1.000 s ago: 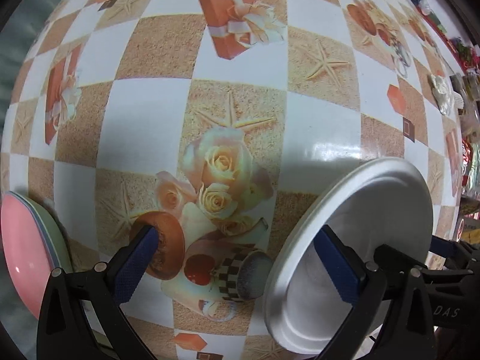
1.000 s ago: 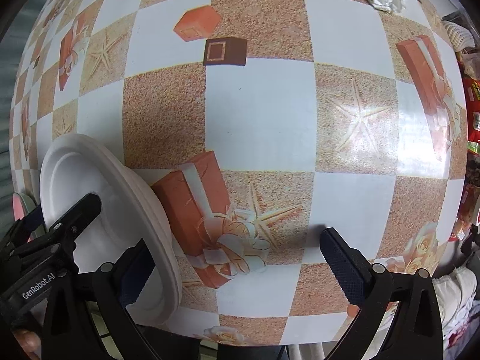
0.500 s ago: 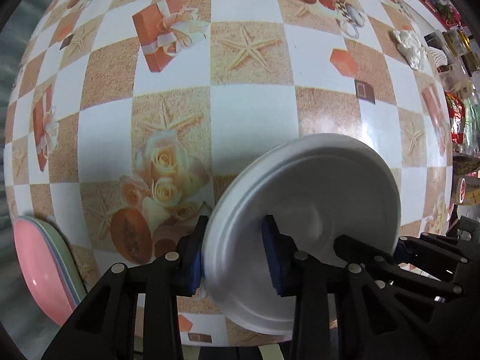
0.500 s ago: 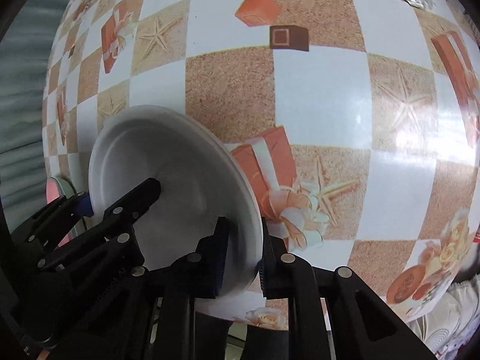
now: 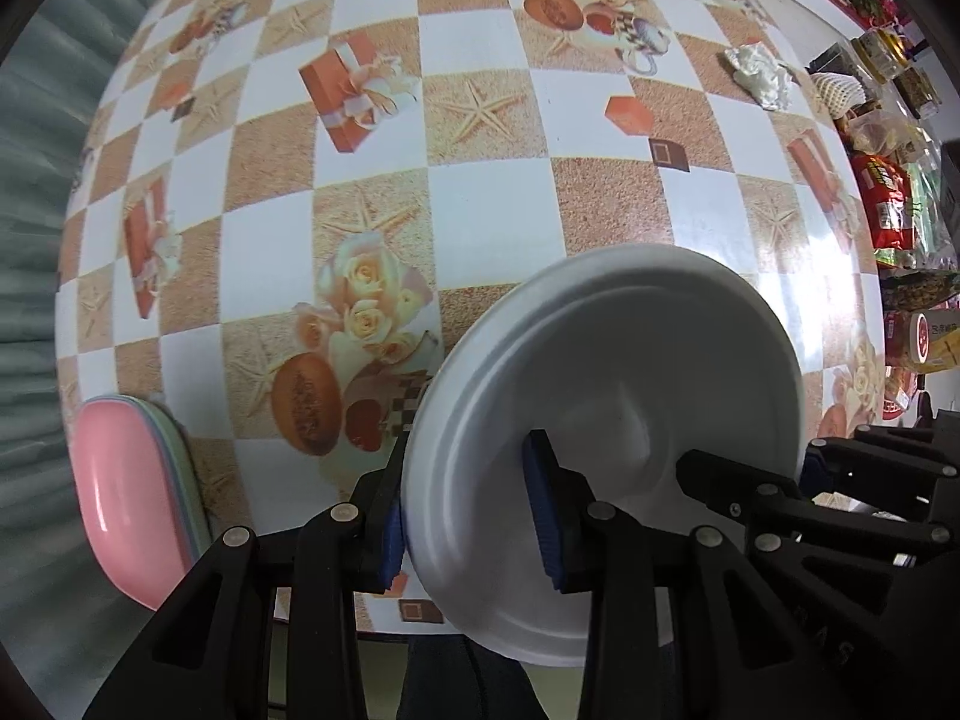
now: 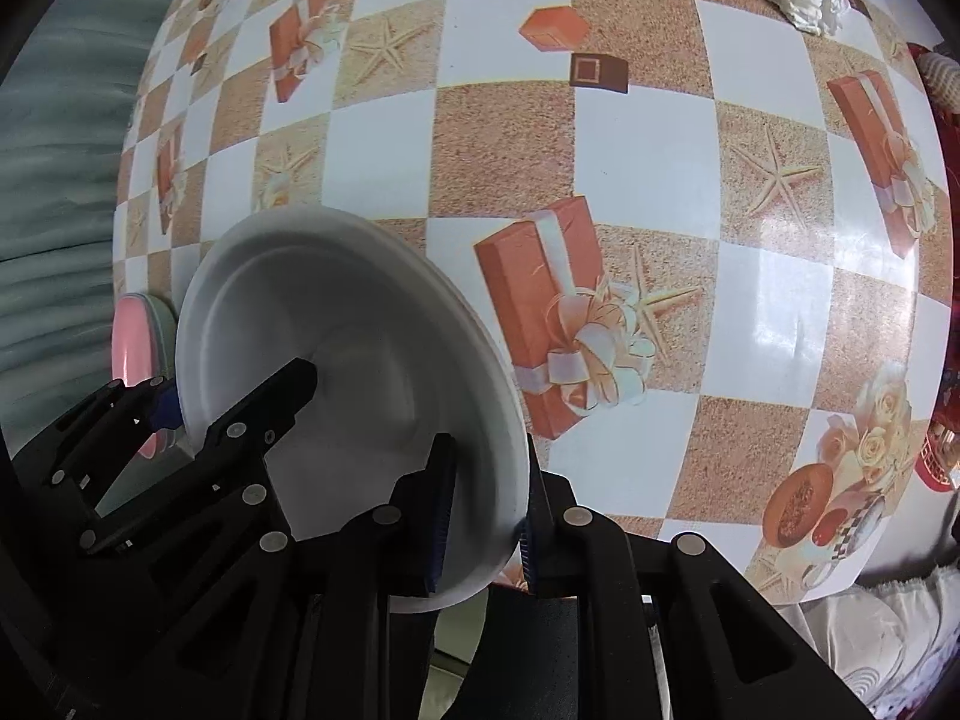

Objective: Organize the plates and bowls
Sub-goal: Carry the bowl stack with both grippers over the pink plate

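Surface: glossy checkered tablecloth (image 5: 492, 210).
Plate (image 5: 606, 420): smooth white round.
Left gripper (image 5: 471, 519): pinching rim, 9 o'clock.
Right gripper (image 6: 483, 516): pinching rim, 3 o'clock.

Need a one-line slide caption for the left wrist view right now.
Left tool and right tool grip opposite rims of a white plate above the checkered tablecloth.

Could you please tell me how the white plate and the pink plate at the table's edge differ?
The white plate is clamped at opposite rims by the left gripper and the right gripper; the pink plate is untouched. The white plate is alone, while the pink one tops a stack of pale plates. Both look shallow and plain.
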A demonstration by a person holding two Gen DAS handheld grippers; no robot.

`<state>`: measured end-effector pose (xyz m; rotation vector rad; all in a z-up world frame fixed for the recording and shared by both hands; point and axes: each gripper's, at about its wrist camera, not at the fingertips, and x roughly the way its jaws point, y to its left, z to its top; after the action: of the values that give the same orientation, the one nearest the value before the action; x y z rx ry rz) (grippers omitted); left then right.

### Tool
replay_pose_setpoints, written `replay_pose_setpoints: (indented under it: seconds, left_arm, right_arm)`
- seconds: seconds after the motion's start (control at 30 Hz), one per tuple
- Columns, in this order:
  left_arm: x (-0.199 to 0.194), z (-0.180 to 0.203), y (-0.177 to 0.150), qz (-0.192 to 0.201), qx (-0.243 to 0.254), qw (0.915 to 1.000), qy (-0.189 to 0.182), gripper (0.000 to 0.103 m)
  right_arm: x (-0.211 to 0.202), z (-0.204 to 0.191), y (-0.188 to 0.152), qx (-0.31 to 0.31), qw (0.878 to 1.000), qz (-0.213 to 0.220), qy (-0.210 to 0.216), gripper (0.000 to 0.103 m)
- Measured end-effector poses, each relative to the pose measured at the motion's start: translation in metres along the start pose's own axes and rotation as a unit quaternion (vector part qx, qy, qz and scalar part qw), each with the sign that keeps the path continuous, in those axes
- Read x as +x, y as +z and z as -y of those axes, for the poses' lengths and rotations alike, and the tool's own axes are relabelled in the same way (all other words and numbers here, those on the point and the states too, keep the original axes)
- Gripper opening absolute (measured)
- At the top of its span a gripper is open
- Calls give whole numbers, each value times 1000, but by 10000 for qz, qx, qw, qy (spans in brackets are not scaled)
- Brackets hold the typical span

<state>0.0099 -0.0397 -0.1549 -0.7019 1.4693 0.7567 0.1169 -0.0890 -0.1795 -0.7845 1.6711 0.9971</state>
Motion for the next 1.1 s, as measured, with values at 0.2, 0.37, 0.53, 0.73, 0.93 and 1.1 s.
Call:
replay_pose_setpoints:
  seconds: [0.2,0.37,0.53,0.73,0.93,1.1]
  left_arm:
    - [-16,2,-5,188,115,9997,103,38]
    - [-29,-29,-21,318,193,9992,132,39]
    - [-45,-55,-36,421,223,9987,194,39]
    - [-58,-106,-53,532,69,9982,253,39]
    - [-64,-155,-62,617,-205,9975,285,39]
    - [-68,-186,-67,675,-393,9965,293,39]
  right_arm:
    - [8,-34,-16,94,9998,154,87,21]
    - [6,-57,-25,217,9993,254,174,21]
    - [8,-90,-26,260,9989,332,220,21]
    - [13,-145,-19,-14,9990,411,183,21]
    - [18,-193,-14,-352,9984,414,121,21]
    - [23,-228,-8,-562,9975,428,72,21]
